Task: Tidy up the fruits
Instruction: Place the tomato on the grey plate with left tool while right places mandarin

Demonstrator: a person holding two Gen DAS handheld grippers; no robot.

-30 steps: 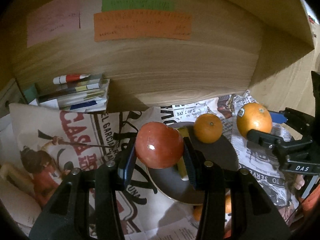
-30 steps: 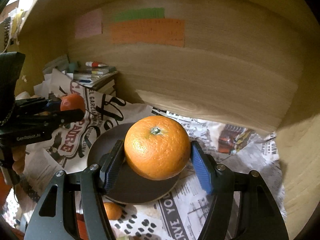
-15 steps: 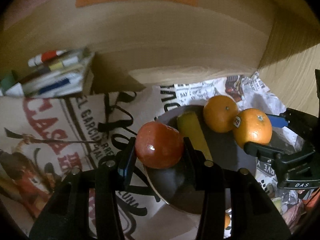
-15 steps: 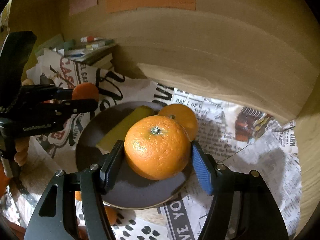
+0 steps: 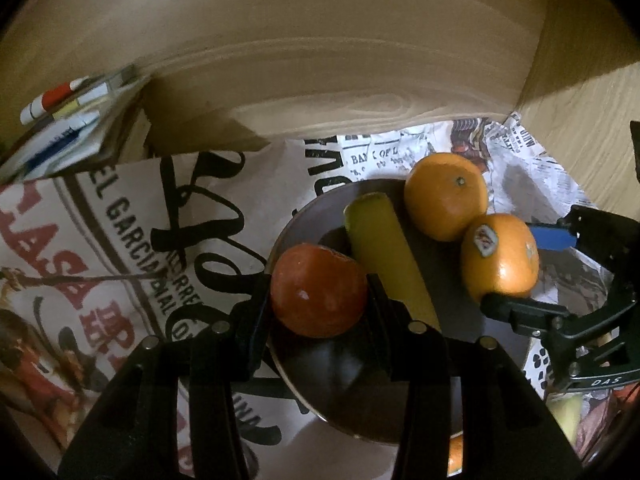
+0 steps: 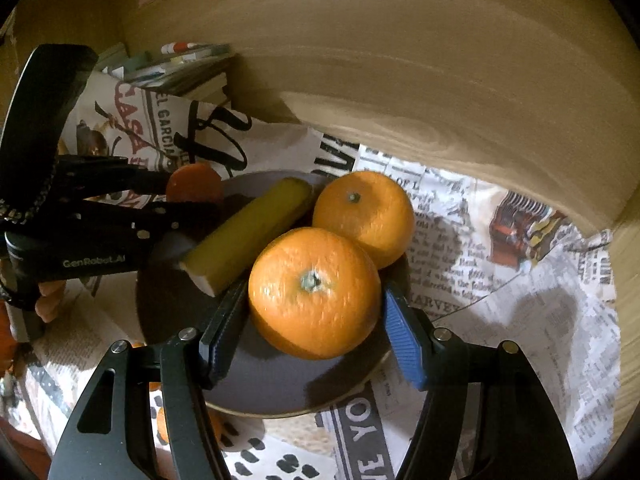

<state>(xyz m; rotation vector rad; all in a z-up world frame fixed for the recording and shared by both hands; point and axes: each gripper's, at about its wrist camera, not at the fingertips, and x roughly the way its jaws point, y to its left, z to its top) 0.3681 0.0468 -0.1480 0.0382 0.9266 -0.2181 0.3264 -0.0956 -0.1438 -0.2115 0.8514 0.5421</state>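
Both tongs had come down toward the plate [image 6: 280, 396] since the earlier frames, and the plate and its fruit looked nearer in both views. The left tongs [image 5: 320, 296] were clenched on a red fruit [image 5: 318, 290], which hung over the plate's near left rim. The right tongs [image 6: 314, 320] were clenched on an orange [image 6: 314, 292], low over the plate, right beside a second orange [image 6: 362, 218] that already lay there; whether the two touched could not be told.

The step in hand seemed to be setting both fruits on the plate. The next move likely called for lowering each fruit until it rested, then opening the pads without pushing the neighbours.

A yellow piece [image 6: 246, 232], perhaps a cut banana, lay on the plate between the two tongs. In the right view its long axis ran from lower left to upper right, the cut end toward the left tongs. The held orange showed its stem end to the camera. Printed paper [image 5: 120, 216] covered the table under the plate.
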